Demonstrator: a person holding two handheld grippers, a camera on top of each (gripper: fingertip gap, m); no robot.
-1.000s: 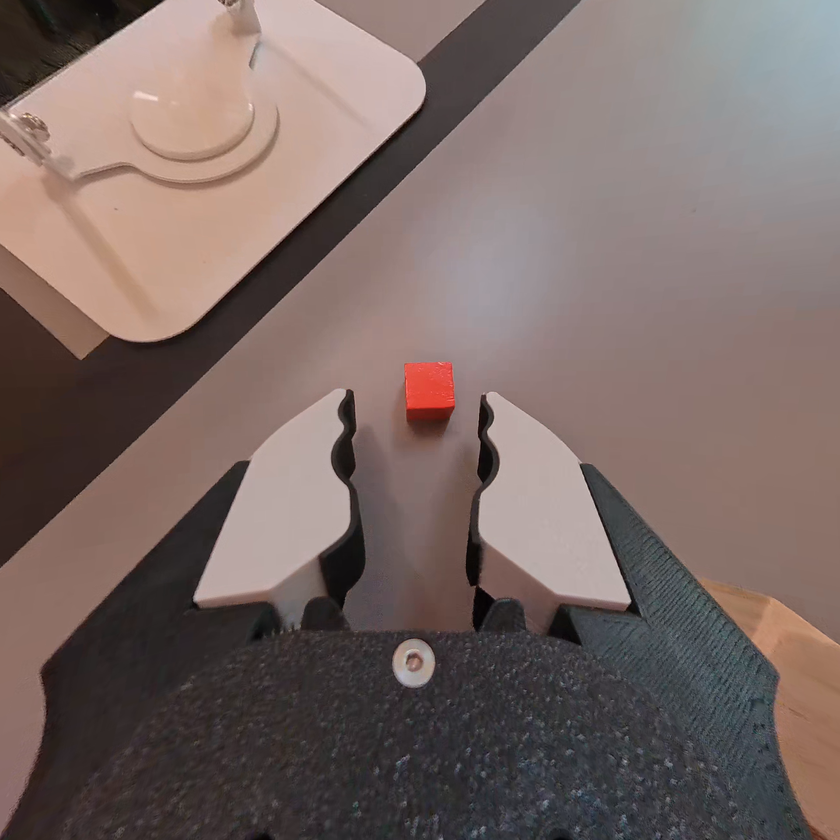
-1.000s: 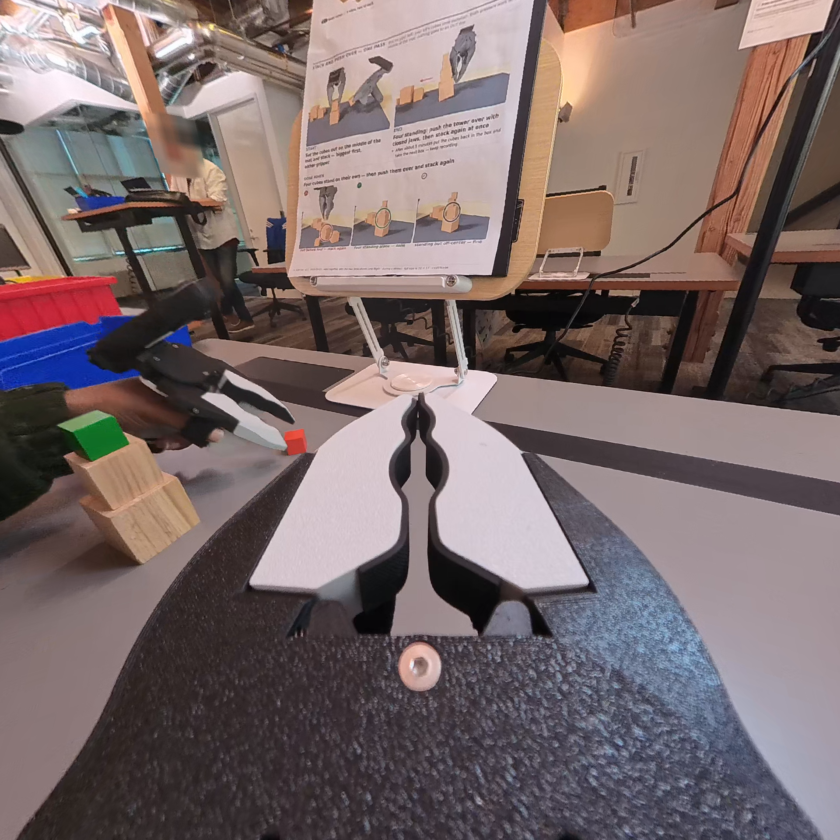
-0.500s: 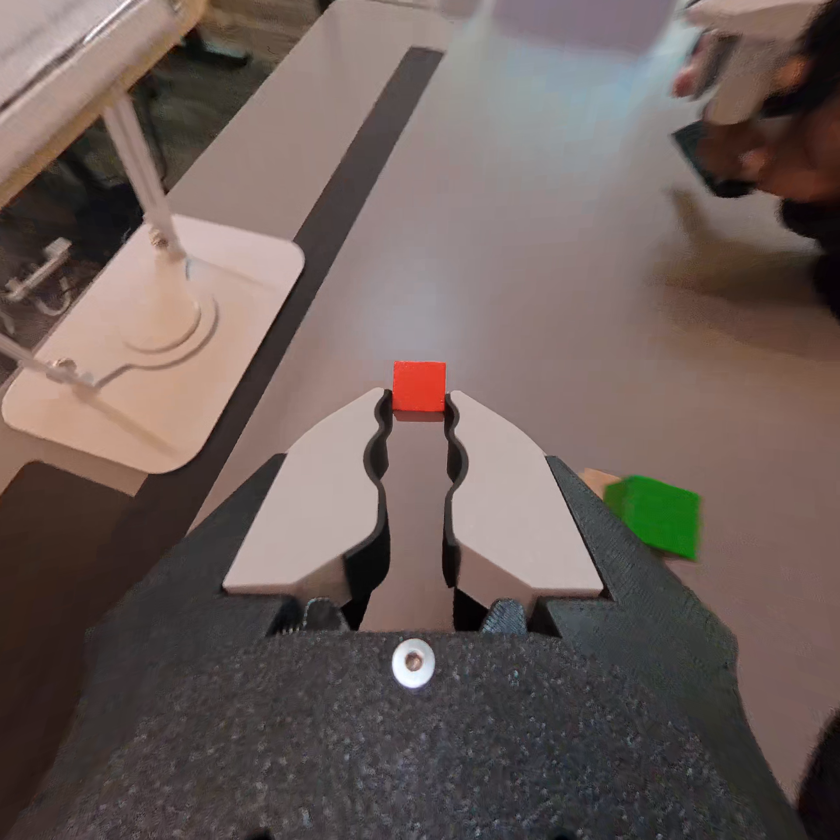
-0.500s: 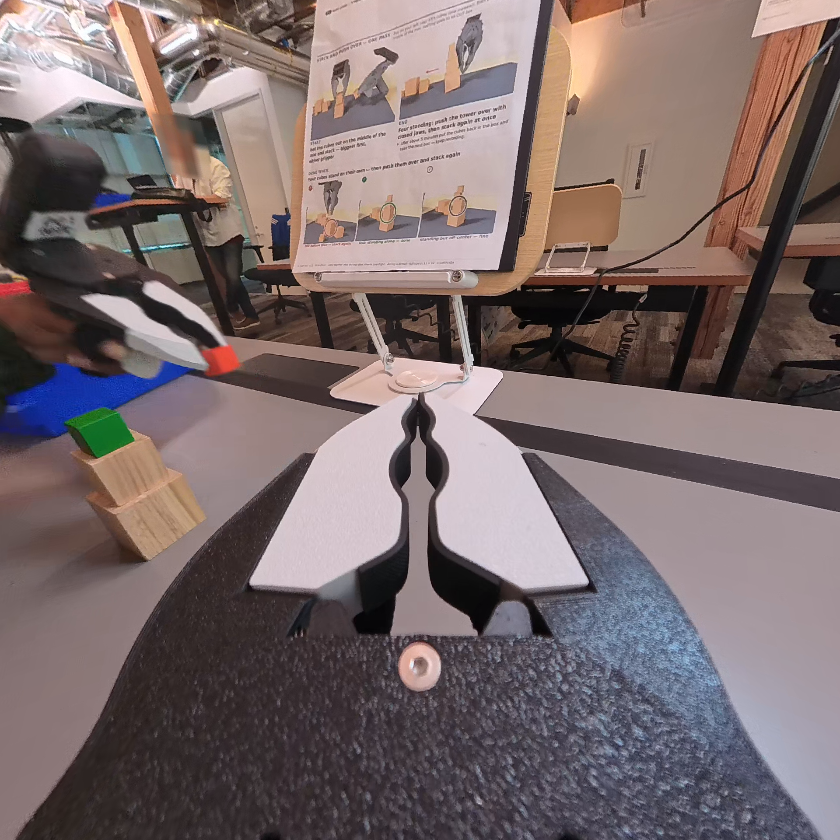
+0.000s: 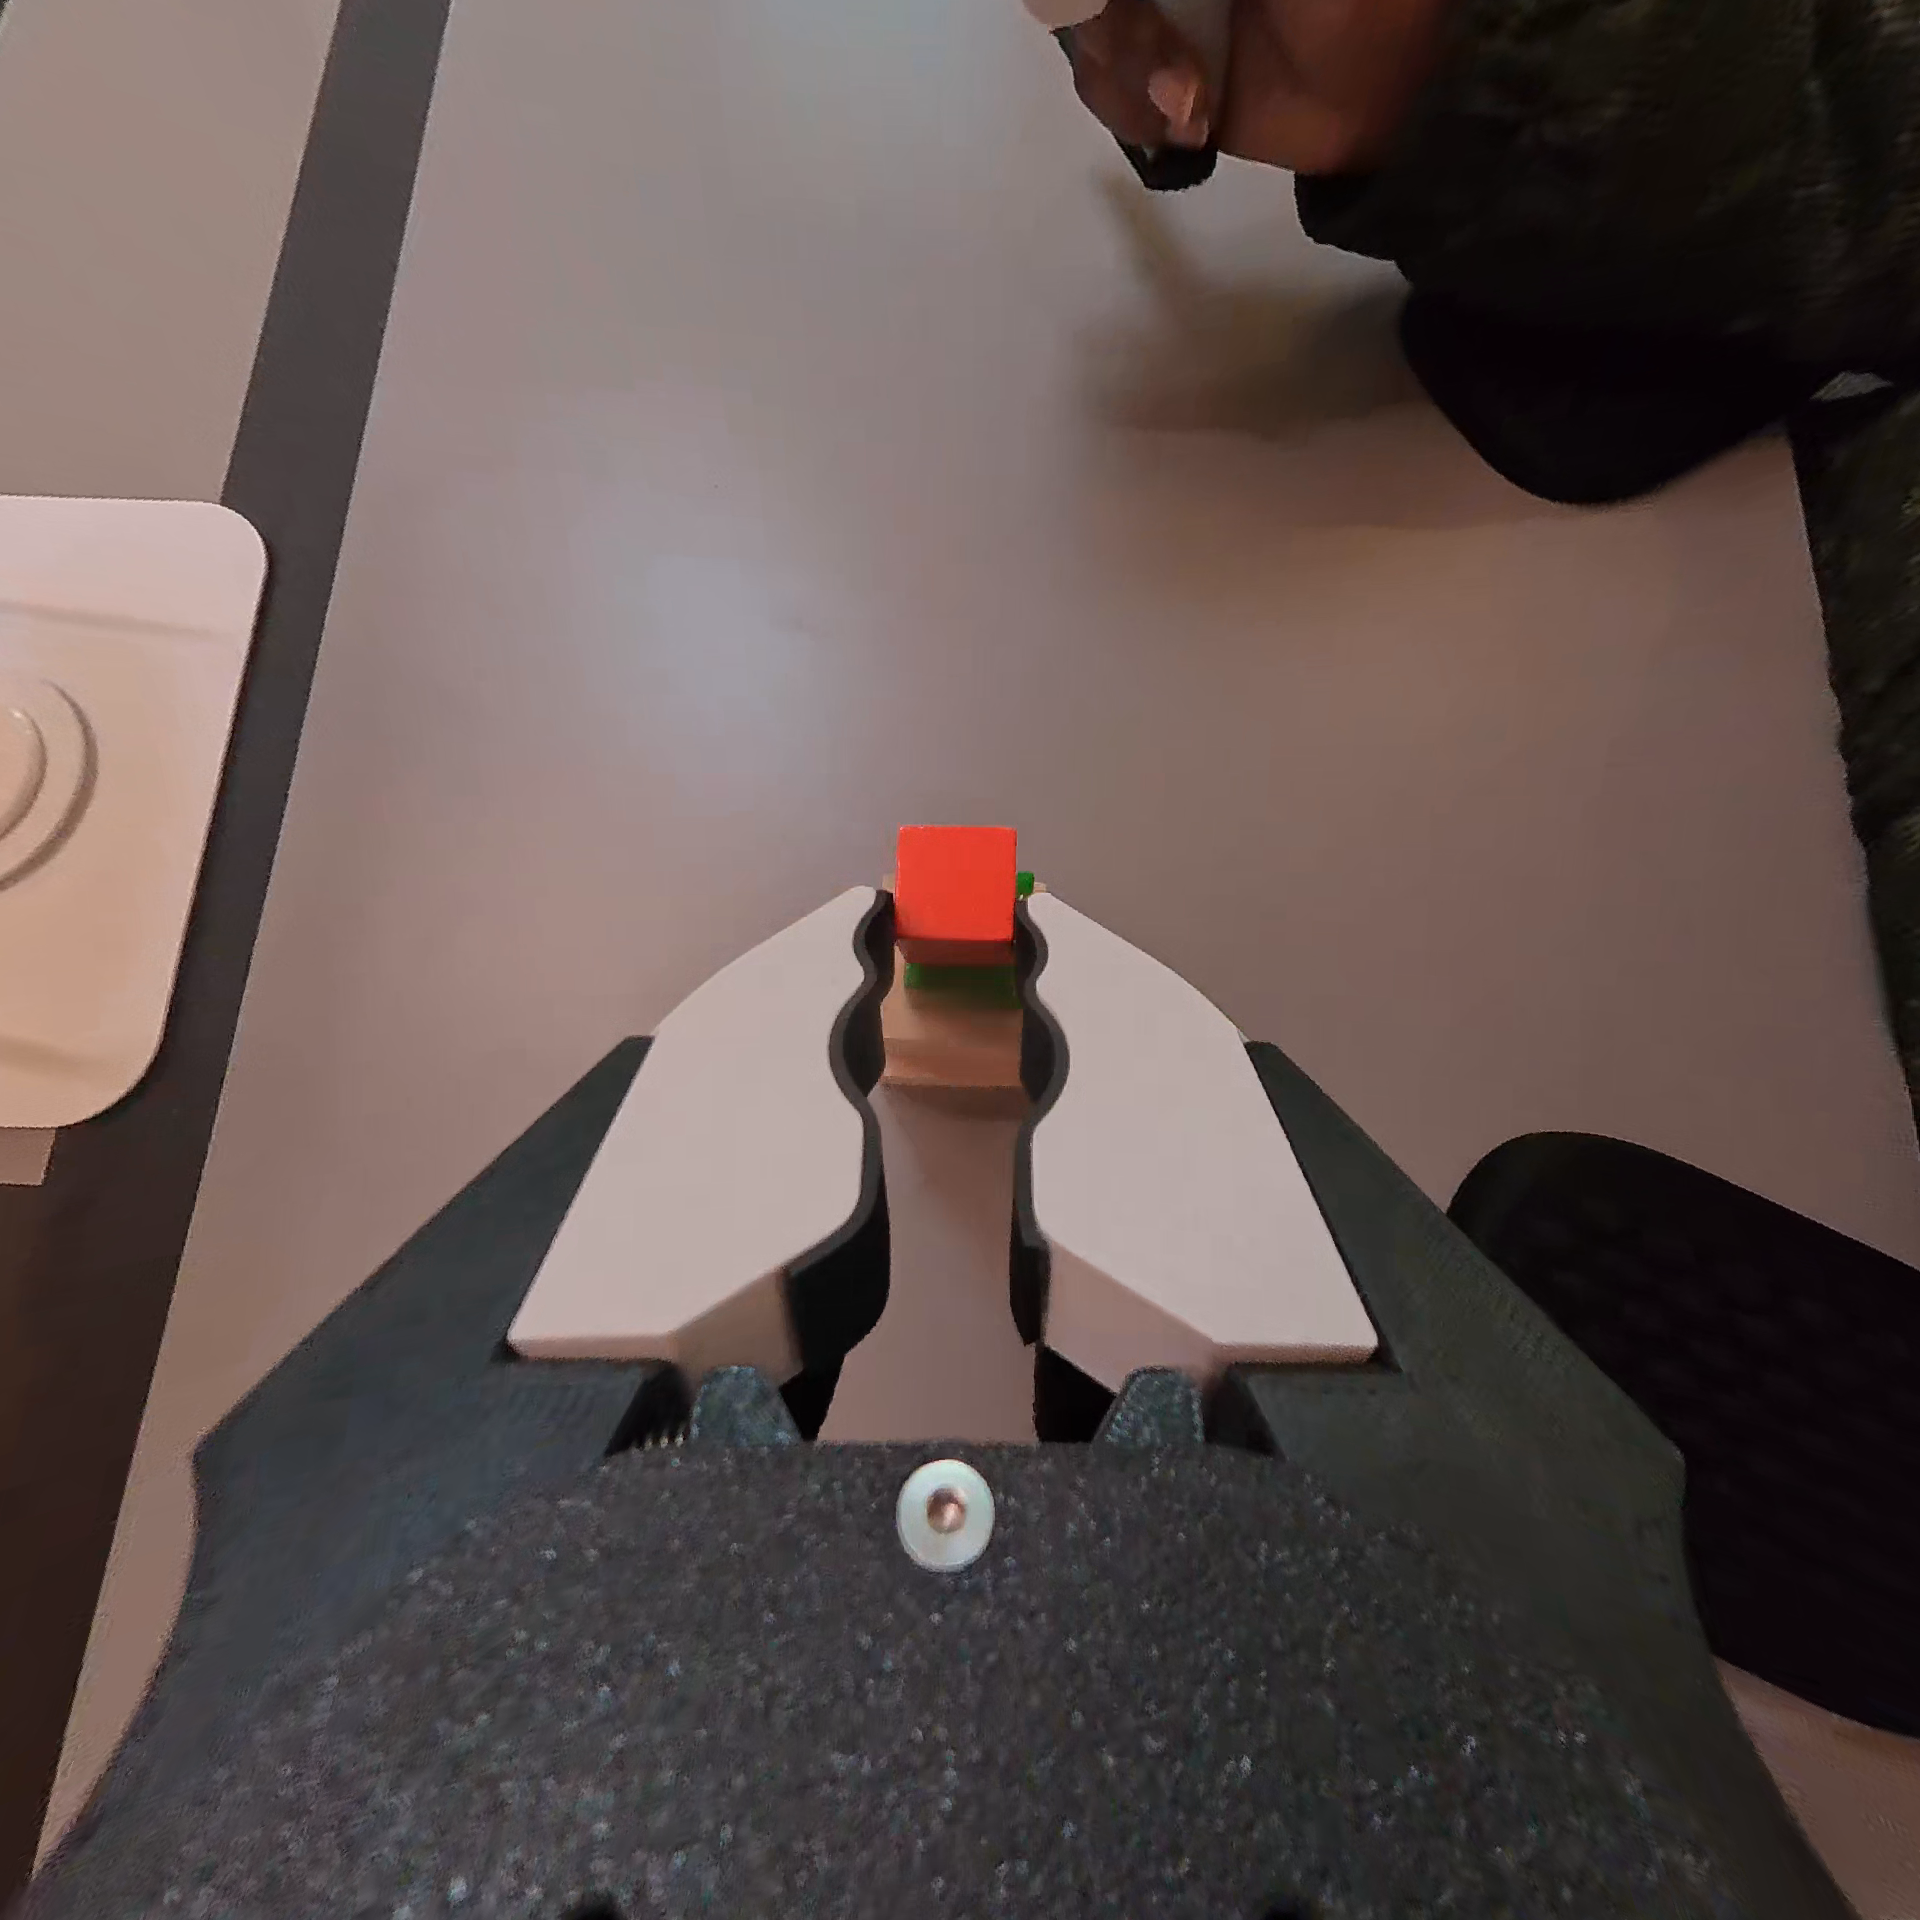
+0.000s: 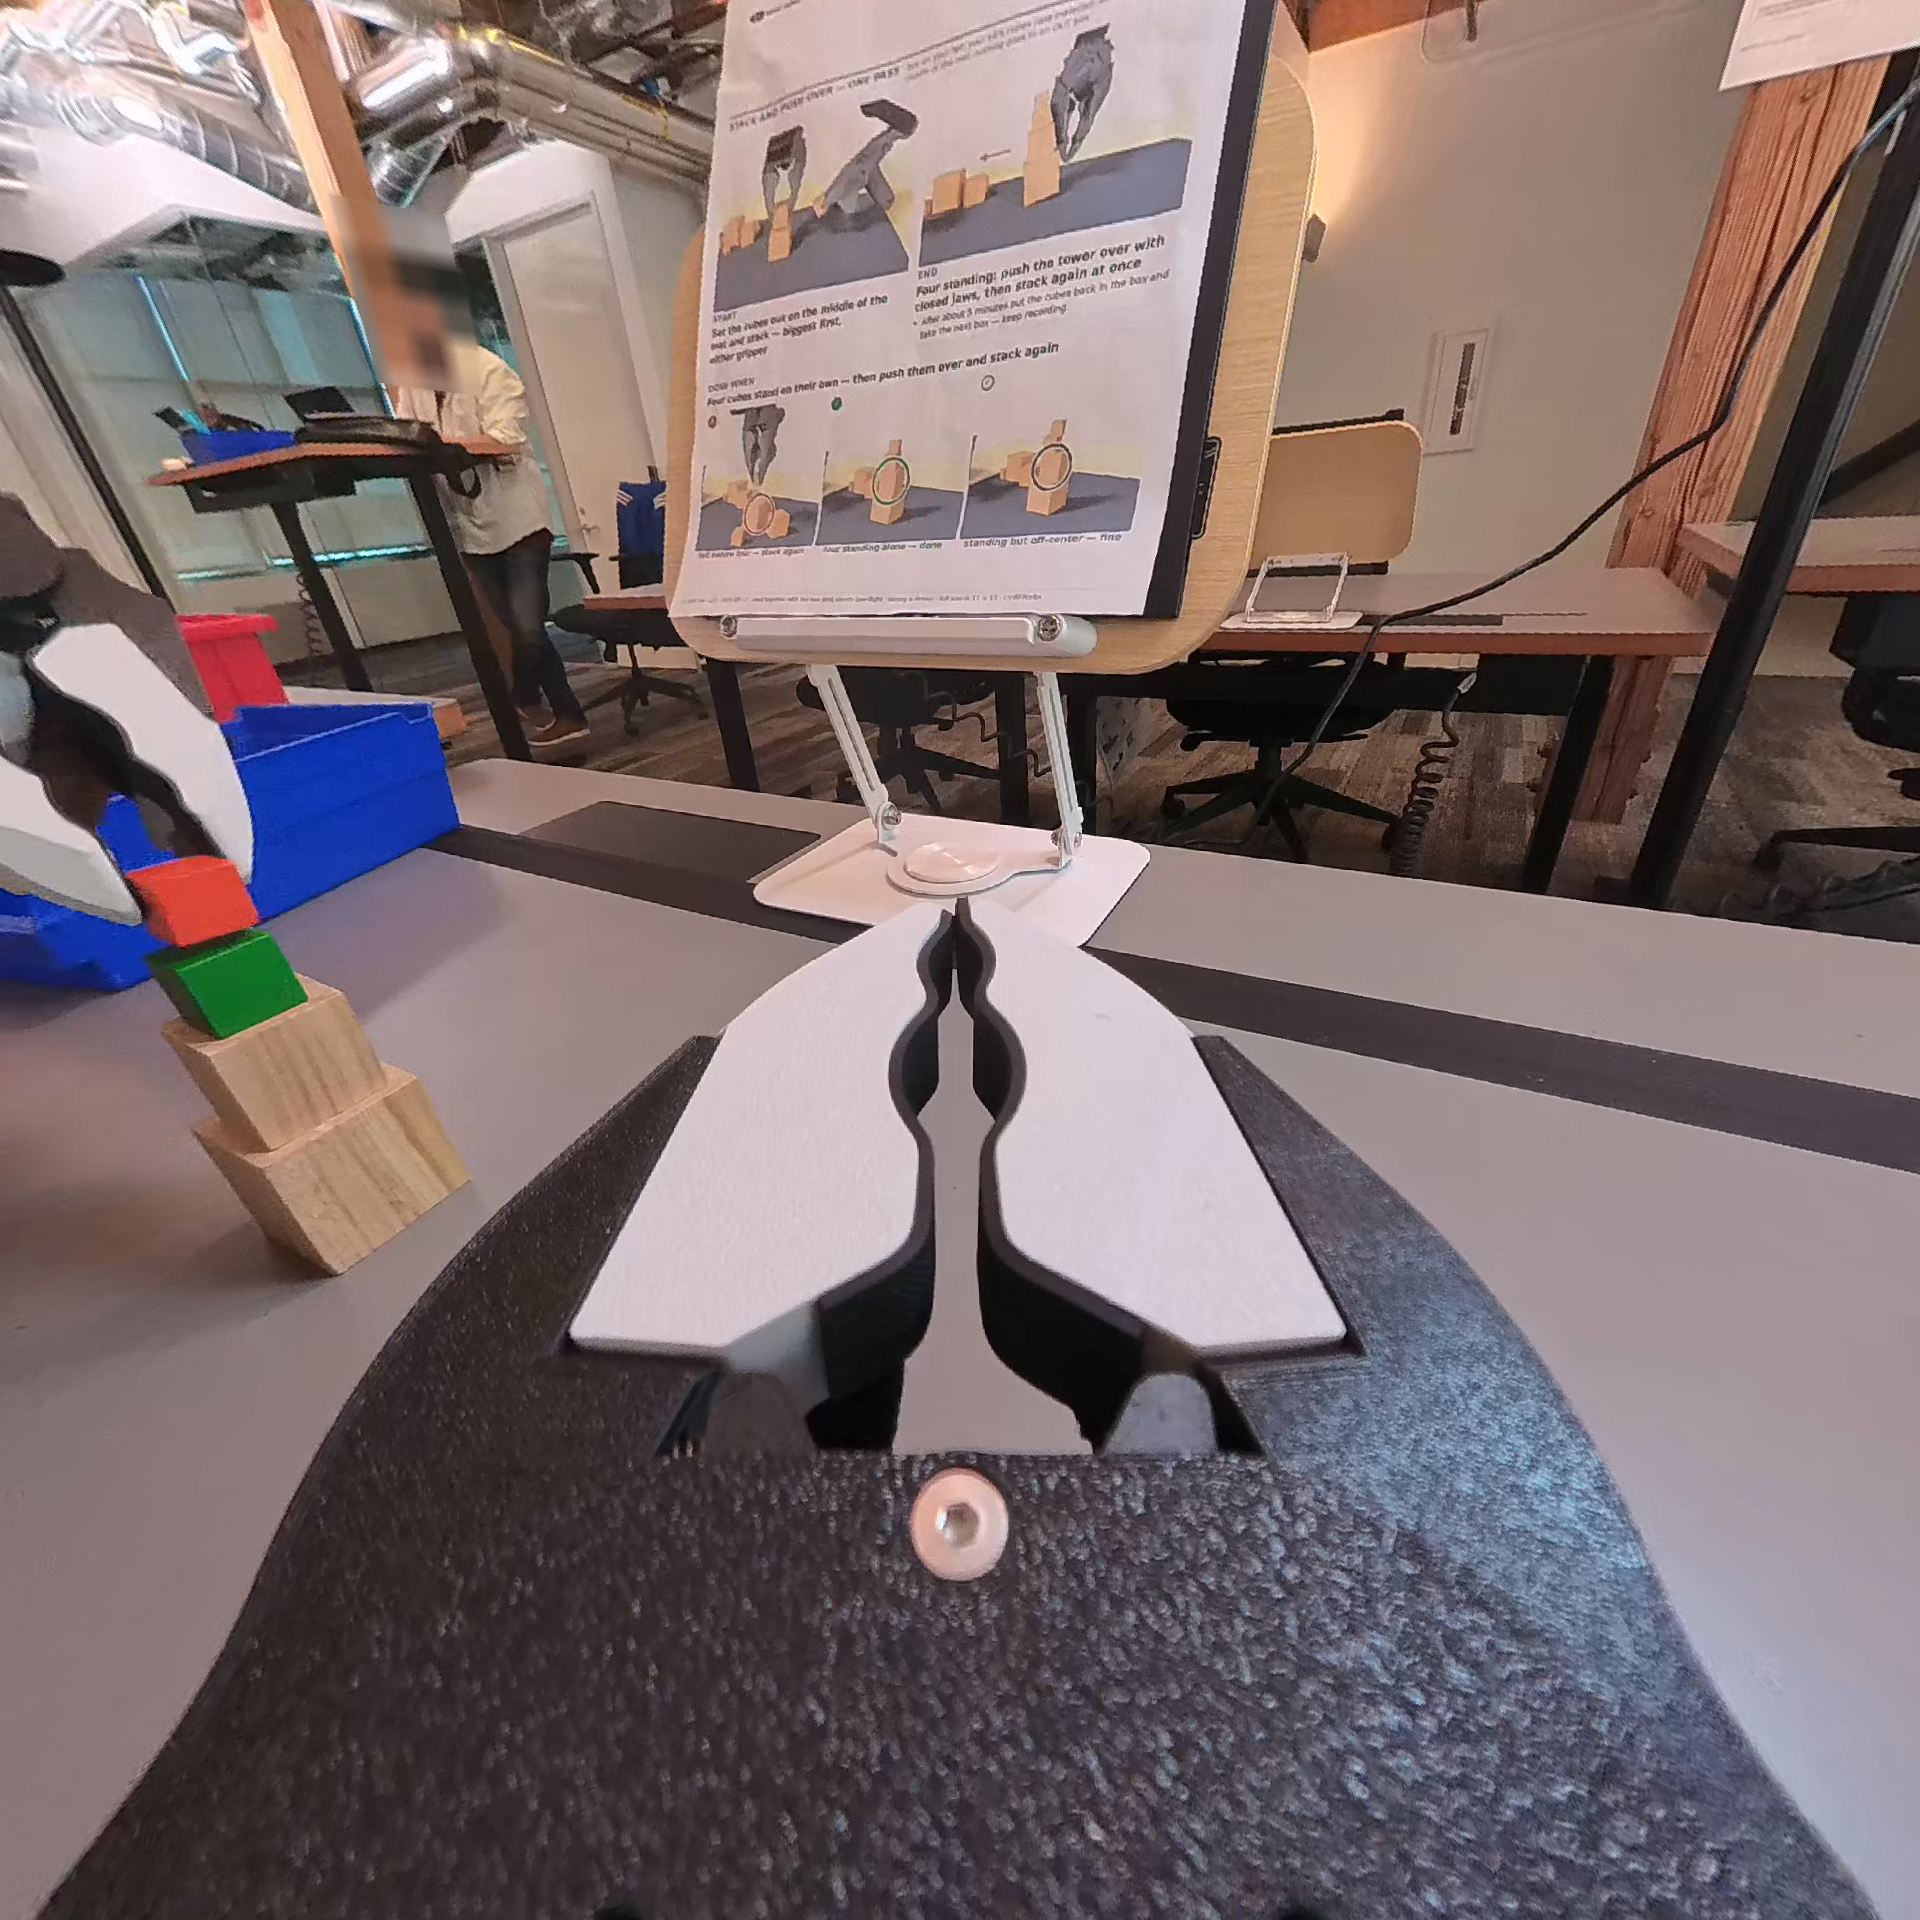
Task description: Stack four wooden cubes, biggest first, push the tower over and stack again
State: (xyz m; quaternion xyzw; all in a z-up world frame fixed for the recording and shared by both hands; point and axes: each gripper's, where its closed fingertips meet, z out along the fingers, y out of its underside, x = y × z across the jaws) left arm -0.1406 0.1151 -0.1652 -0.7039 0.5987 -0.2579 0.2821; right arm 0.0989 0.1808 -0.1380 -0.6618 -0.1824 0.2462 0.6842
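1. The left gripper (image 5: 956,914) has its two pads pressed against the sides of a small red cube (image 5: 954,881), held just over a stack of blocks. In the left wrist view the cube and fingers hide most of that stack: only slivers of the green cube (image 5: 961,979) and a wooden block (image 5: 951,1049) show between the fingers.
2. The right wrist view shows the stack from the side, near the left edge of the grey table (image 6: 1455,1039): a large wooden block (image 6: 338,1174) at the bottom, a smaller wooden one above it, the green cube on top. Whether the red cube touches the green one cannot be told; they are very close.
3. In that view the left gripper is cut off by the frame's left edge and blurred.
4. The right gripper (image 6: 956,920) is closed on nothing, its tips meeting, low over the table's middle, pointing at the white base of a document stand (image 6: 951,862).
5. Only the right wrist view shows the printed sheet on the stand, the blue bin (image 6: 332,779) and red bin behind the stack, and a person standing far back.
6. Only the left wrist view shows a hand and dark sleeve (image 5: 1621,260), blurred, at the top right corner.
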